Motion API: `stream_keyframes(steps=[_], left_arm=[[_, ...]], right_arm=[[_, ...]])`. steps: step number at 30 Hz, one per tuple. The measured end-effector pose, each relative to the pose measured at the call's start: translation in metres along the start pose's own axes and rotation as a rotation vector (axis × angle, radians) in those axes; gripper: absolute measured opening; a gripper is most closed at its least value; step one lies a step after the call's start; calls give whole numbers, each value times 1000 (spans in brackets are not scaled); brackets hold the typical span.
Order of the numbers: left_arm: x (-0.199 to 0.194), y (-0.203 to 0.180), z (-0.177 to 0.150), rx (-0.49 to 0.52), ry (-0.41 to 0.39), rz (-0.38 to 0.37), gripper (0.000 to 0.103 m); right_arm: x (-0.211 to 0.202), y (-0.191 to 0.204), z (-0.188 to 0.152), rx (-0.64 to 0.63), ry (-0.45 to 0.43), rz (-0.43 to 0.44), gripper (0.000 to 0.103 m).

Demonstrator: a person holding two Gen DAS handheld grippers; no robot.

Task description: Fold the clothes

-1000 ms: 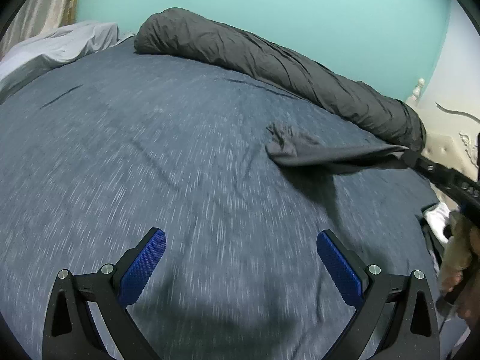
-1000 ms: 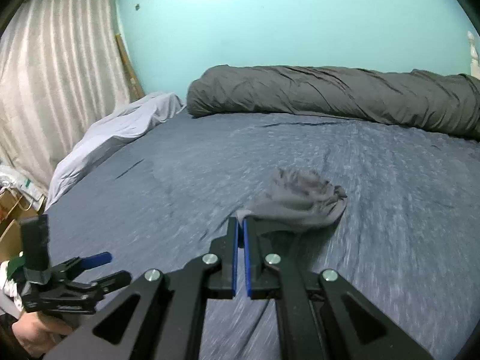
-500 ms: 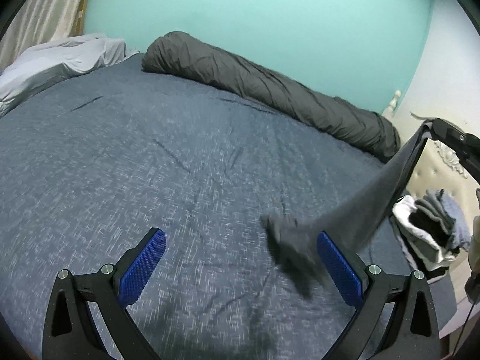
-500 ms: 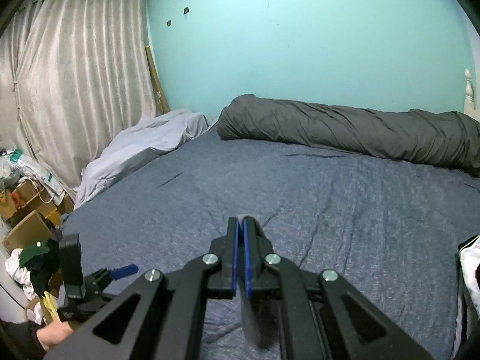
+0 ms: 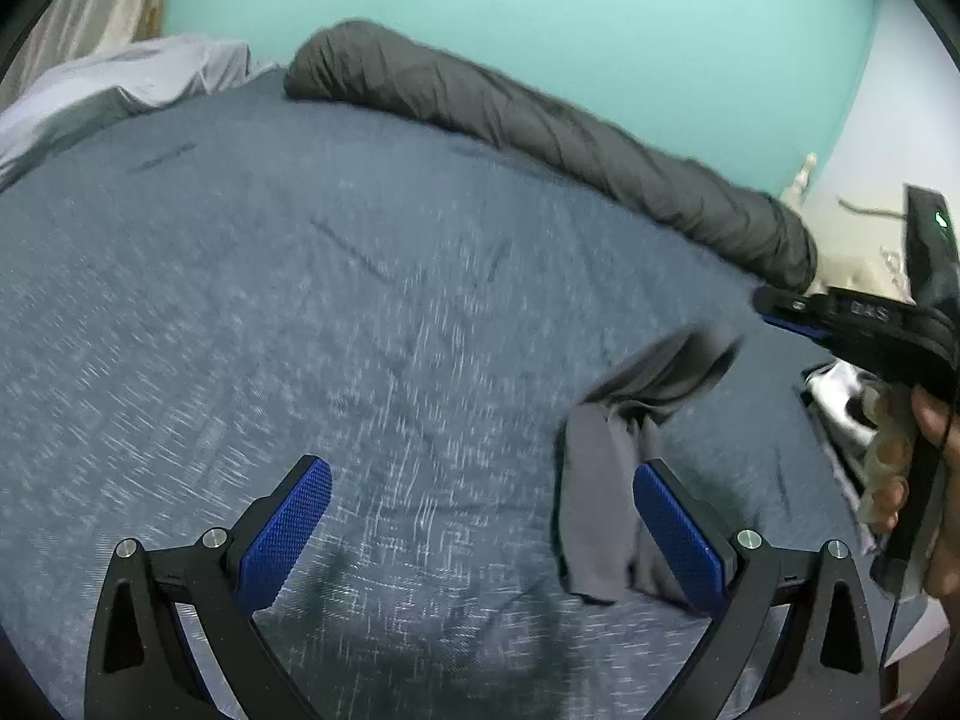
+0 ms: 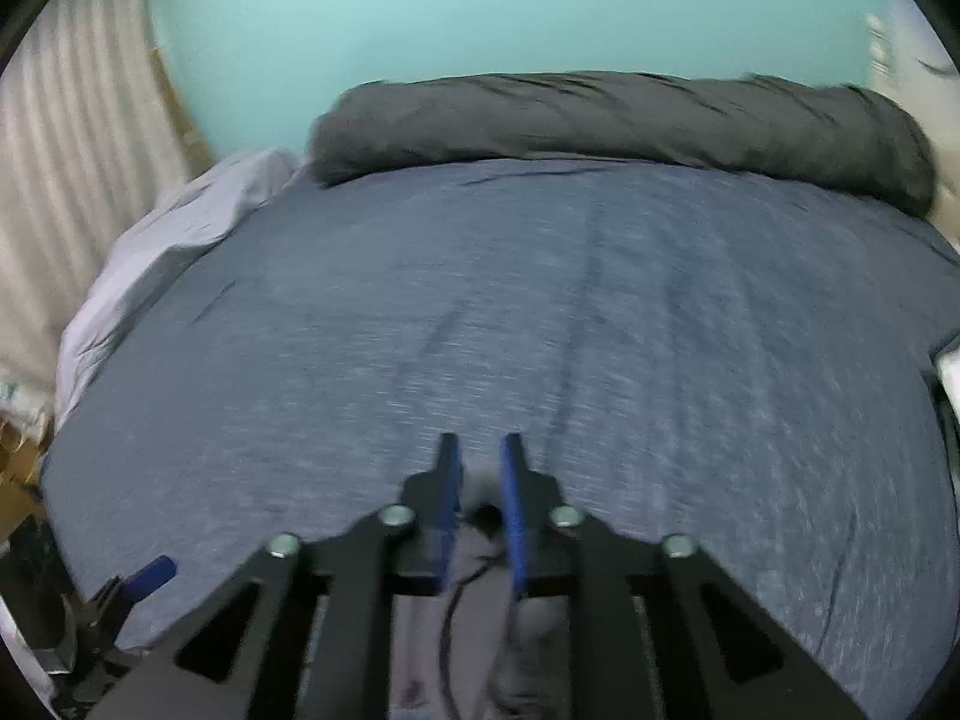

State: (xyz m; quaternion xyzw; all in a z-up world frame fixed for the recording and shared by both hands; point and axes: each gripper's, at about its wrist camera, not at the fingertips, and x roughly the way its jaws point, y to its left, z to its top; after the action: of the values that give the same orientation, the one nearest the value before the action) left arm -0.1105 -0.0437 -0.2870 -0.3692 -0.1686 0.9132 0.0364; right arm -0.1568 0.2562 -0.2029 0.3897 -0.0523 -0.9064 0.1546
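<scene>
Cloth of a plain grey, a small garment (image 5: 606, 480), is seen lying on the blue bedspread (image 5: 336, 324) in the left wrist view, with its long axis running from the near edge of the bed away toward the far right; its near end is flattened beside the right-hand pad of the left gripper (image 5: 480, 531), and its far end is lifted and blurred. It is not seen to be held by either tool. The bed is backed by a rolled dark grey duvet (image 5: 540, 120) along a teal wall (image 5: 510, 6); a pale sheet (image 5: 120, 78) is heaped at the far left corner and a curtain (image 6: 72, 138) hangs at the left. The left gripper is held low over the bedspread with its jaws spread wide and nothing between them. The right gripper (image 6: 480, 456) is pointed across the bed toward the duvet, its fingers parted by a narrow gap in which no cloth is seen, and in the left view its handle is clasped by the right hand (image 5: 936, 480) at the frame's right edge.
</scene>
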Motion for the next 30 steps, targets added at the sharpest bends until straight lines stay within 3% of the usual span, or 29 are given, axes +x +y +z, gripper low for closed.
stream_keyframes(steps=[3,8,14,15,17,25,30], left_arm=[[22,0,-2,15,22,-5,103],[49,-5,-2,15,37,0,103],[64,-9,-1,26,42,18,103],[66,-9,-1,27,43,23,103],[71,-8,0,29,46,32,103],[90,-18,-5,63,73,44,103],[91,-29,-6,89,70,35,103]], right_arm=[[2,-24,-28,66,1,33,40],[12,-41,-79,176,59,151,40],[41,-17,-106,138,158,236,39],[46,-17,-109,137,169,245,31],[47,-23,-107,149,163,241,5],[34,-66,-97,247,88,194,3],[21,-102,-91,291,26,82,3]])
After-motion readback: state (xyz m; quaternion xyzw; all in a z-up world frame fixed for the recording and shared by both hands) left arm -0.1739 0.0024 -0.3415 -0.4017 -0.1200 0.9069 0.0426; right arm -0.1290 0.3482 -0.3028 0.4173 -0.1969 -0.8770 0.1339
